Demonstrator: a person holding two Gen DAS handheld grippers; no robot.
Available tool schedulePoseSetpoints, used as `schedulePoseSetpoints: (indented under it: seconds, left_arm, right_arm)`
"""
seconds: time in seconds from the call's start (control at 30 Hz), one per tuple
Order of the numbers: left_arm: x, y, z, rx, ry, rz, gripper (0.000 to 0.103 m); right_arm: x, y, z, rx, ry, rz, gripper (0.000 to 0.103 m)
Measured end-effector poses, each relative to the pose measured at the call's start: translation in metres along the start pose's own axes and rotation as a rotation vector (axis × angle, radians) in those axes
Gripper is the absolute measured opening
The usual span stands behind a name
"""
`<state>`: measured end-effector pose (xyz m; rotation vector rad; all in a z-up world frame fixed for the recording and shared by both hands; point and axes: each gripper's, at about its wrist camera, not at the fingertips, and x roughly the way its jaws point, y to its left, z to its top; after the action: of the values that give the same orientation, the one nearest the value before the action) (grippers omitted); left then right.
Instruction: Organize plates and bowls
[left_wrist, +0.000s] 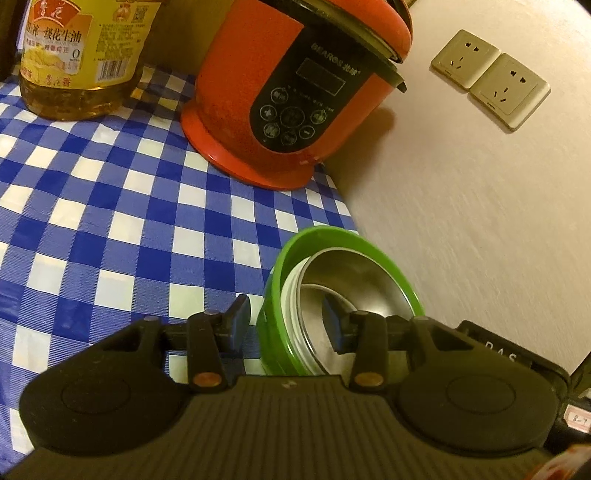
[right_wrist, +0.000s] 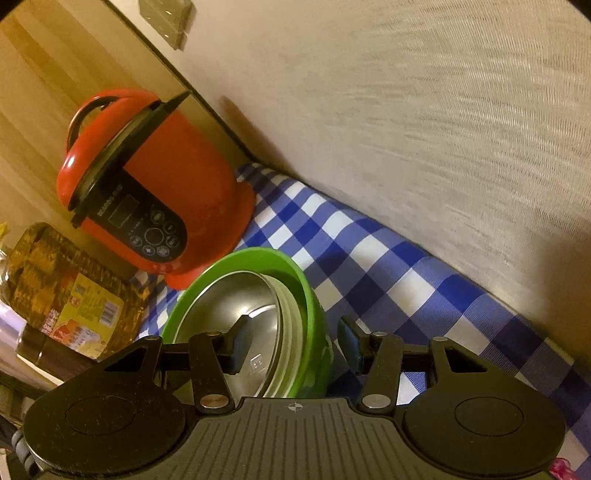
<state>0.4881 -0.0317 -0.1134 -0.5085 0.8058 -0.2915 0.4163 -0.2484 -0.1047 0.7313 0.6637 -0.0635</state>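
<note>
While both hand-held grippers straddle the green bowl (left_wrist: 343, 236) rim on the checked counter (left_wrist: 110, 206), unclamped | left hand-held gripper (left_wrist: 286, 325) and right hand-held gripper (right_wrist: 293, 341) should close evenly | steel bowl (right_wrist: 225, 306) nested inside; lift level.

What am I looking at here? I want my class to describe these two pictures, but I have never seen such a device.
A person holds a hand-held gripper in each hand, and each carries a camera looking forward along its two fingers. One picture comes from the left gripper, the other from the right gripper. Each straddles an opposite wall of the green bowl, one finger inside and one outside; whether they press on it is unclear. Metal bowls are nested in the green one. It sits on a blue checked tablecloth, with a red cooker and an oil bottle behind.
</note>
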Motion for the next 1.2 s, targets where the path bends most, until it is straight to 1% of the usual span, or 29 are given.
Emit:
schedulePoseSetpoints:
  seconds: [0.27, 0.43, 0.6, 0.8, 1.0, 1.2]
  left_arm:
    - [0.008, 0.002, 0.001, -0.022, 0.024, -0.010, 0.037]
    - [0.014, 0.006, 0.000, -0.047, 0.038, -0.007, 0.031]
    - [0.019, 0.009, 0.000, -0.066, 0.044, -0.006, 0.029]
    - [0.020, 0.010, 0.001, -0.076, 0.041, -0.009, 0.029]
    - [0.024, 0.009, -0.002, -0.065, 0.044, -0.002, 0.029]
    - [0.023, 0.008, -0.003, -0.066, 0.036, 0.000, 0.029]
  right_arm:
    - [0.007, -0.005, 0.001, 0.031, 0.031, 0.007, 0.051]
    - [0.010, -0.005, 0.000, 0.035, 0.046, 0.006, 0.051]
    - [0.013, -0.006, 0.001, 0.047, 0.056, 0.006, 0.051]
    - [0.018, -0.008, 0.001, 0.058, 0.073, 0.005, 0.051]
    - [0.020, -0.008, 0.000, 0.059, 0.085, 0.016, 0.041]
    - [0.019, -0.008, 0.000, 0.061, 0.083, 0.017, 0.040]
